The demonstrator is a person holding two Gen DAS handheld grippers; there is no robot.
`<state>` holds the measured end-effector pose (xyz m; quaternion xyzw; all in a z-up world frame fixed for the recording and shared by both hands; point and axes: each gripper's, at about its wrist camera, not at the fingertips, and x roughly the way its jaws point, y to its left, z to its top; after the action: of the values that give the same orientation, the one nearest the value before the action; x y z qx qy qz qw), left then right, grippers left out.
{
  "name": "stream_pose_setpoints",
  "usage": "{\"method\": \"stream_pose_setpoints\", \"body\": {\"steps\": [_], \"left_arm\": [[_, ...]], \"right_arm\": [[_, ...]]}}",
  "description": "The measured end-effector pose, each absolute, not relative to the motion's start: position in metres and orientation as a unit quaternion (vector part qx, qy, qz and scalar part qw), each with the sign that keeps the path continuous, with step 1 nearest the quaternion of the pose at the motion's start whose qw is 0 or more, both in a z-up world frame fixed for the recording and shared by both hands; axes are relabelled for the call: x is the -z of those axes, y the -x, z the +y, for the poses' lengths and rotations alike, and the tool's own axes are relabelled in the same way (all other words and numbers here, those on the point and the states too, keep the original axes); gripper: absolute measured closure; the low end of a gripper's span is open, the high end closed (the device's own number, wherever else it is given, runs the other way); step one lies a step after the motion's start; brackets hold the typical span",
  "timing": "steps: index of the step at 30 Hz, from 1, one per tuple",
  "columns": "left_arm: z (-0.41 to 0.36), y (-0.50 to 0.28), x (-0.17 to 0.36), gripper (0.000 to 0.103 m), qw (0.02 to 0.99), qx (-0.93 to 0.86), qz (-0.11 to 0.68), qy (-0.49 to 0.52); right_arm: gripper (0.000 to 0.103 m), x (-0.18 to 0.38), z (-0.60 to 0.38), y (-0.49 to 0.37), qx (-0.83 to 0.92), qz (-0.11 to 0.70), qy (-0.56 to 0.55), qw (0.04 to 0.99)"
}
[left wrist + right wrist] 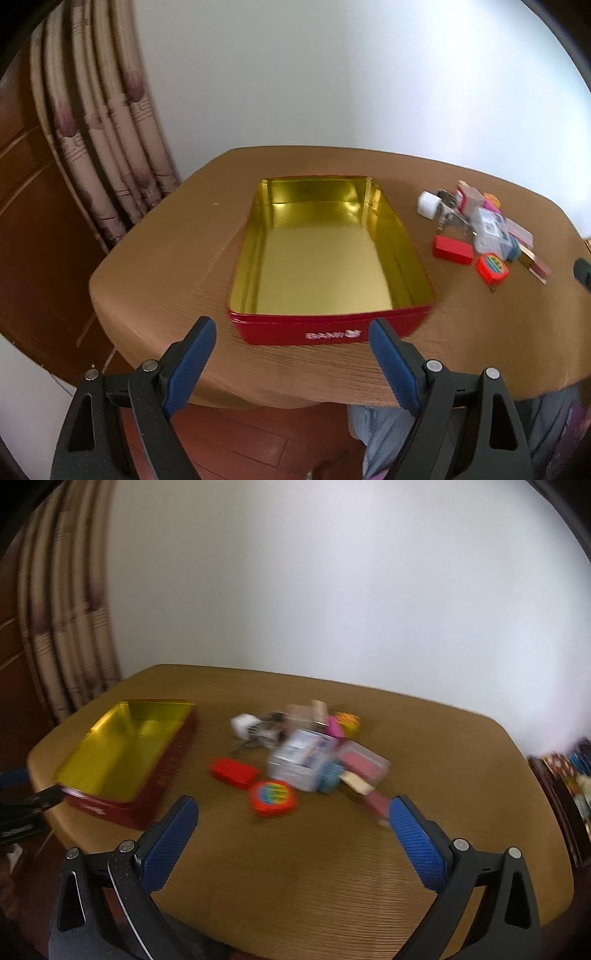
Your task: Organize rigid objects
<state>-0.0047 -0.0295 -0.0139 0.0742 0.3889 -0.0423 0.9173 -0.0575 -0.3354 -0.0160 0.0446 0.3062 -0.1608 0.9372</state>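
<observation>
An open red tin [332, 332] with a gold inside stands on the brown table; it holds nothing. It also shows in the right wrist view [110, 805]. To its right lies a pile of small objects: a red box [452, 250] [234, 771], a round orange toy [491, 267] [273, 797], a clear plastic box [489, 225] [301, 757], a white cube [427, 204] [242, 725]. My left gripper [291, 328] is open, just before the tin's near wall. My right gripper [293, 808] is open, near the orange toy.
The table [166, 240] [314, 867] has rounded edges. A curtain [107, 122] and a wooden door [22, 184] stand at the left, a white wall behind. A dark shelf with items [565, 775] is at the right. The other gripper's tip [22, 812] shows at the left edge.
</observation>
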Motion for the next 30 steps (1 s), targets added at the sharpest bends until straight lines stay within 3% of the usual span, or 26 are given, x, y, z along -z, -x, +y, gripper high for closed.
{"method": "stream_pose_setpoints", "body": {"steps": [11,20,30], "left_arm": [[-0.112,0.020,0.027,0.016,0.887,0.164,0.417,-0.114],[-0.212,-0.042,0.062,0.016,0.825,0.222,0.518,-0.037],[-0.260,-0.096,0.082,0.016,0.811,0.201,0.549,0.015]], "right_arm": [[0.000,0.045,-0.437,0.071,0.237,0.329,-0.091,0.909],[0.000,0.058,-0.477,0.072,0.244,0.348,-0.116,0.897],[0.000,0.076,-0.511,0.075,0.245,0.367,-0.158,0.883]]}}
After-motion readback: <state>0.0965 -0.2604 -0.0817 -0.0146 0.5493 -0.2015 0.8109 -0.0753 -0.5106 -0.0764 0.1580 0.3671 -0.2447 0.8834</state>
